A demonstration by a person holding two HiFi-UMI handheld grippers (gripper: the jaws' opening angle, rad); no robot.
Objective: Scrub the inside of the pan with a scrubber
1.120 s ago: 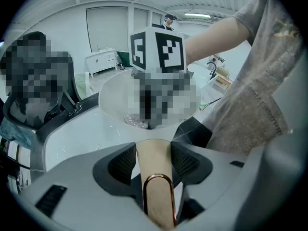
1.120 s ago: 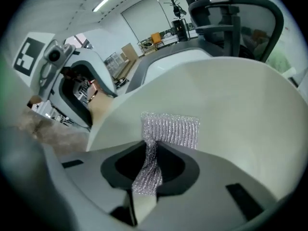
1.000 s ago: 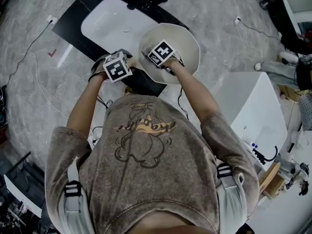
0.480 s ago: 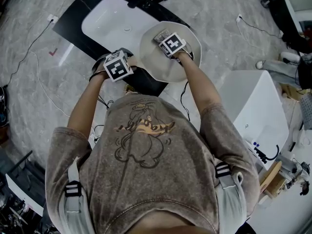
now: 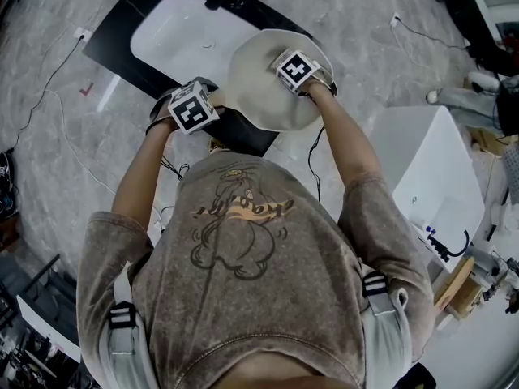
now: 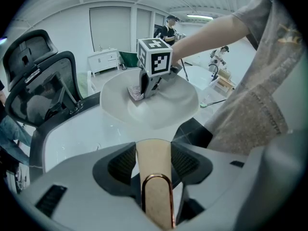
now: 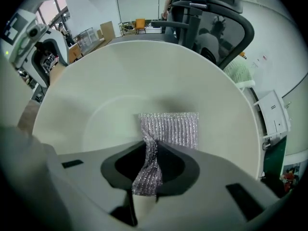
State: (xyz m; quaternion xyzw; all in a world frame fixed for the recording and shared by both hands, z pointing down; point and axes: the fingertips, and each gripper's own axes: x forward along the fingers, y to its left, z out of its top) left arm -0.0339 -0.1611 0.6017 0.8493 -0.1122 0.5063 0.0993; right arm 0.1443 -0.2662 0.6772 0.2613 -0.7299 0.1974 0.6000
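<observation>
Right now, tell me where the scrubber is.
In the right gripper view, the scrubber is pinched in the right gripper. Its free end lies against the inside of the pan, near the middle.

Cream pan, glittery silver ribbed scrubber, beige handle with copper ring, grey-brown printed shirt

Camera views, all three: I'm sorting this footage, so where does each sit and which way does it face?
Left gripper view: rides on the left gripper, looks along jaws shut on the pan handle towards the pan and right gripper; right forearm and shirt show.
Right gripper view: rides on that gripper, looks down along jaws pinching the scrubber into the pan; nothing of the wearer shows.
Head view: on the person's head, looks steeply down; shirt and both forearms show.
Shared: all three show the pan.
</observation>
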